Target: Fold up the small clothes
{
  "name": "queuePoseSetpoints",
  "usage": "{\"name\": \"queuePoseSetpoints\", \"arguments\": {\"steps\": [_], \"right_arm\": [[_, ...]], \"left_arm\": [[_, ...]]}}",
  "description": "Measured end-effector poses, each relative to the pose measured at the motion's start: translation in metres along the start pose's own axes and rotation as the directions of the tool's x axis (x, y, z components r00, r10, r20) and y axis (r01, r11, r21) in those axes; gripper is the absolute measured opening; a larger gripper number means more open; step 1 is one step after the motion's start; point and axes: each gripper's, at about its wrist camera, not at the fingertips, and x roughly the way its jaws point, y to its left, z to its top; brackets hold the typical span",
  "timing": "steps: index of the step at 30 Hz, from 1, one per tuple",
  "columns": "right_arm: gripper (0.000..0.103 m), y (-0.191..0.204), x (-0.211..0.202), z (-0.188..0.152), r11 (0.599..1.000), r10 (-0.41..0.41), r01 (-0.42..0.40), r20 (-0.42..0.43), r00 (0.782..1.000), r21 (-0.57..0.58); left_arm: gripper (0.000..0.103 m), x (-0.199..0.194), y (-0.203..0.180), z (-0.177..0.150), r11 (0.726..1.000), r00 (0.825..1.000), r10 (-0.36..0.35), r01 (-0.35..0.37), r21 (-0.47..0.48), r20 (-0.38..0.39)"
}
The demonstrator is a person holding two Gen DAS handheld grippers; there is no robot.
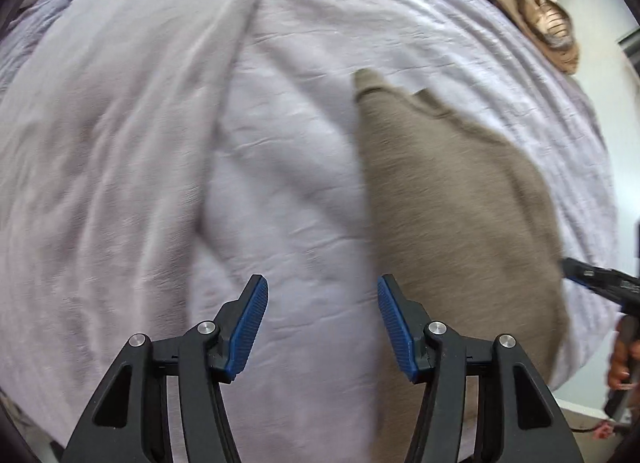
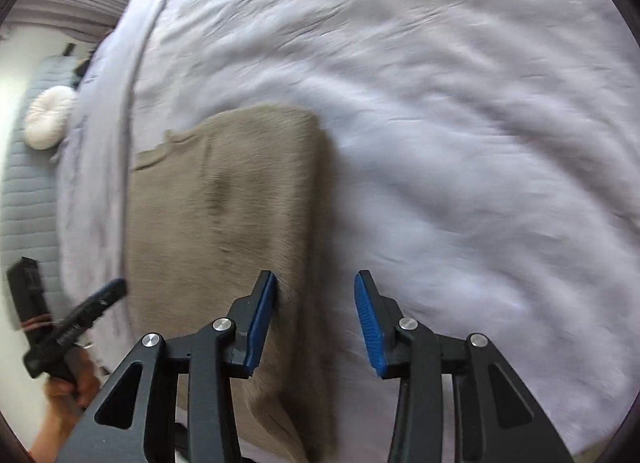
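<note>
A taupe knit garment lies flat on a pale lilac bed sheet. In the left wrist view my left gripper is open and empty, above the garment's left edge. In the right wrist view the same garment lies left of centre on the sheet. My right gripper is open and empty, above the garment's right edge near its near end. Both views are motion-blurred. The right gripper shows at the right rim of the left wrist view; the left one shows at the left rim of the right wrist view.
A folded-back duvet covers the bed's left part. A brown patterned cloth lies at the far right bed edge. A white round cushion sits on a grey quilted surface beside the bed.
</note>
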Motion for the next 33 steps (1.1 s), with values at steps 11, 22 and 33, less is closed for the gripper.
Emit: {"name": "queuePoseSetpoints", "arguments": {"steps": [11,22,33], "right_arm": [[0.007,0.047,-0.031,-0.037,0.996,0.041,-0.036,0.066,0.997,-0.080],[0.005,0.035,0.025,-0.047,0.980,-0.155,0.153,-0.004,0.988,-0.125],[0.005,0.031,0.007,-0.059,0.974,-0.180,0.177,-0.008,0.984,-0.141]], "left_arm": [[0.059,-0.033,-0.041,-0.013,0.992,0.997,-0.028,0.018,0.128,0.078],[0.071,0.008,-0.046,-0.038,0.997,0.999,0.032,-0.034,0.070,0.030],[0.071,-0.009,-0.049,-0.053,0.992,0.997,0.073,-0.075,0.102,0.019]]}}
